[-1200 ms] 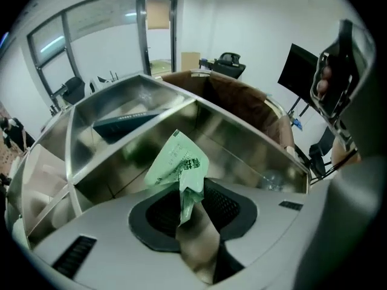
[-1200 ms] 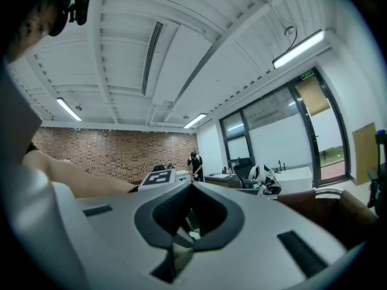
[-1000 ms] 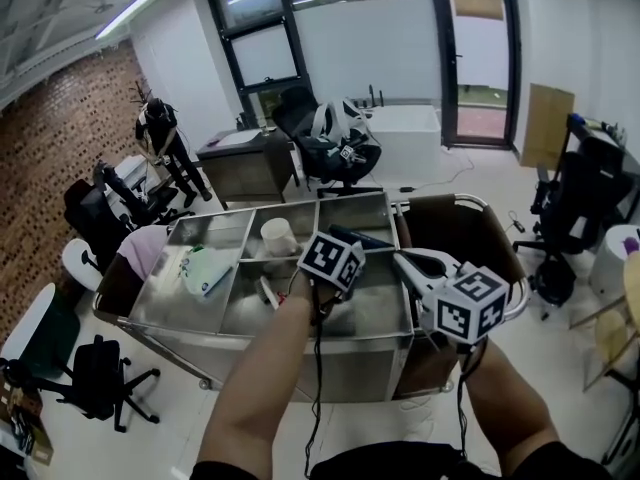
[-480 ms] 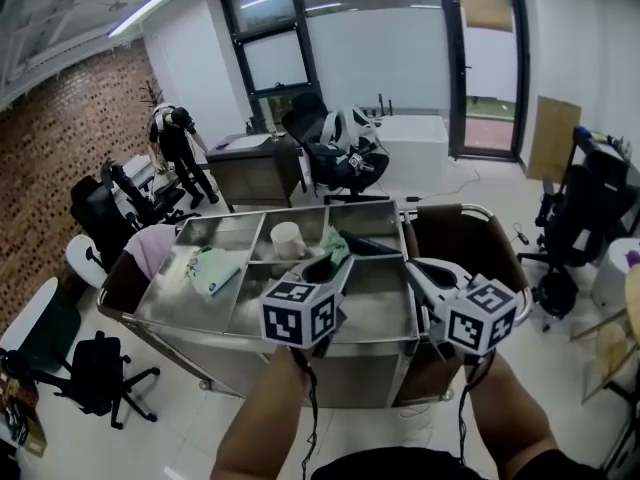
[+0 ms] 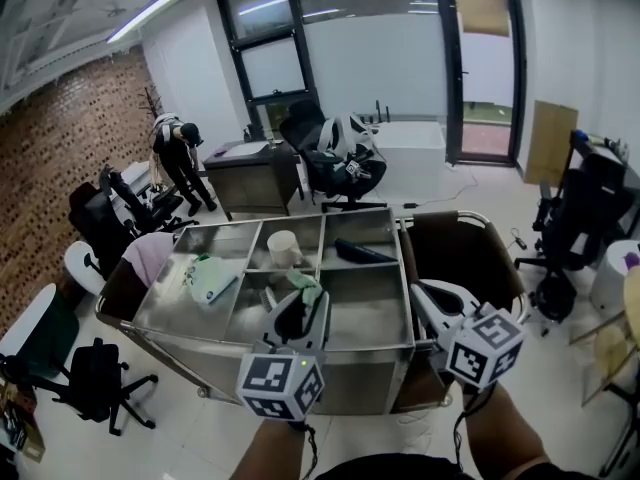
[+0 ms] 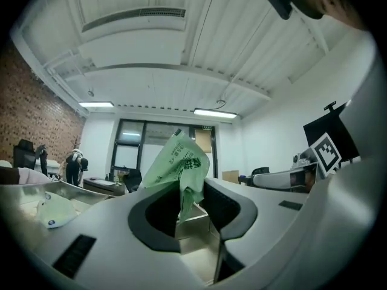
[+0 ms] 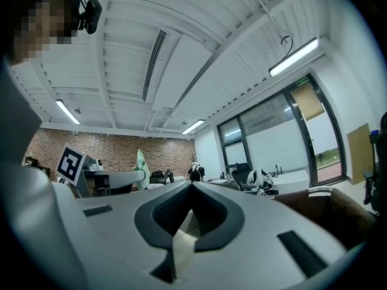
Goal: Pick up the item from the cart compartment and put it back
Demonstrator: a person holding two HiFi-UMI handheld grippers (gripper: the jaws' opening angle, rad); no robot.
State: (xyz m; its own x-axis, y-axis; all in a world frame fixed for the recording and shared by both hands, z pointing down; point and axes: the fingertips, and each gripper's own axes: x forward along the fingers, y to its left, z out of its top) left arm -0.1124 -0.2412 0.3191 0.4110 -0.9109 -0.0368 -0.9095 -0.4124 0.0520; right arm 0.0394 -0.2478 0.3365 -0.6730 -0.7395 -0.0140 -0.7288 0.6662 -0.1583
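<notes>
The left gripper (image 5: 298,313) points level over the near half of the steel cart (image 5: 350,380). Its fingers (image 6: 121,234) are closed on a pale green packet (image 6: 179,161). They pinch its lower part, and the printed upper part stands up above the finger tips, slightly creased. In the head view the green packet (image 5: 307,289) sits above the divider between the cart's near middle and near right compartments, clear of the compartment floors. The marker cube (image 5: 281,385) of the left gripper lies just outside the cart's near edge.

The right gripper (image 5: 424,296) is at the cart's near right corner, also pointing level. Its fingers (image 7: 160,216) are closed tip to tip with nothing between them. Its marker cube (image 5: 485,347) lies to the right of the cart's near edge.

Cart contents:
- Far middle compartment: a white cup (image 5: 283,248), upright.
- Far right compartment: a flat black item (image 5: 362,252), lying at an angle.
- Left compartment: a pale green and white pouch (image 5: 208,277), lying flat.

A brown bin (image 5: 465,253) hangs at the cart's right end. Beyond the cart's far edge a person (image 5: 178,153) bends over beside a desk (image 5: 245,163), well apart from the cart, and an office chair (image 5: 335,153) stands near that desk.
</notes>
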